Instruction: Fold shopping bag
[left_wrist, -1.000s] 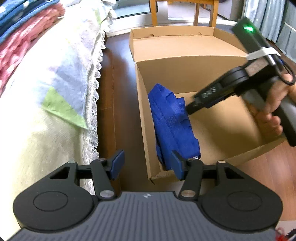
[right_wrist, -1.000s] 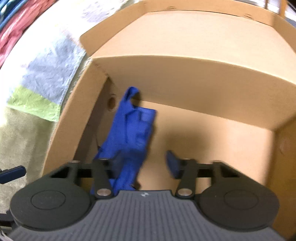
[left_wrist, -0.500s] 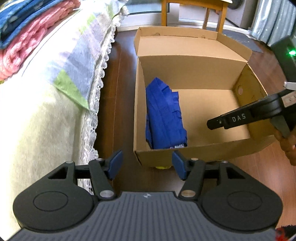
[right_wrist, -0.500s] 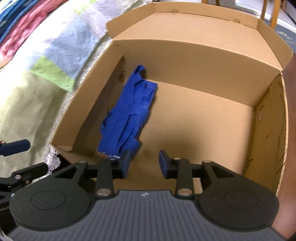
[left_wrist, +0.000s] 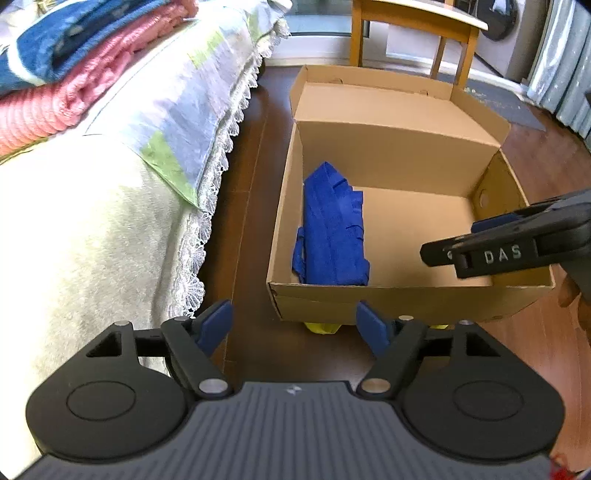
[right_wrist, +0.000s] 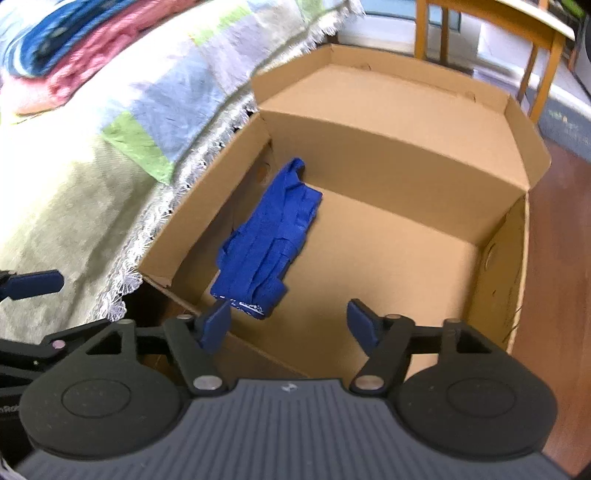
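Both hand-held grippers withdrawn, spread and empty.
Left hand-held gripper (left_wrist: 293, 323) and right hand-held gripper (right_wrist: 288, 321) have backed out; the folded blue fabric shopping bag (left_wrist: 332, 232) lies along the left wall of the open brown cardboard box (left_wrist: 406, 295).

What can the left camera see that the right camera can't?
Only the left wrist view shows the right tool from the side, with DAS lettering, plus something yellow peeking from under the box's front edge.

Only the right wrist view shows the printed white hem on the near end of the blue shopping bag, and one blue pad of the left tool at the picture's edge.

Both show the open cardboard box with the folded bag along its bed-side wall, the patchwork bedspread and the wooden chair.
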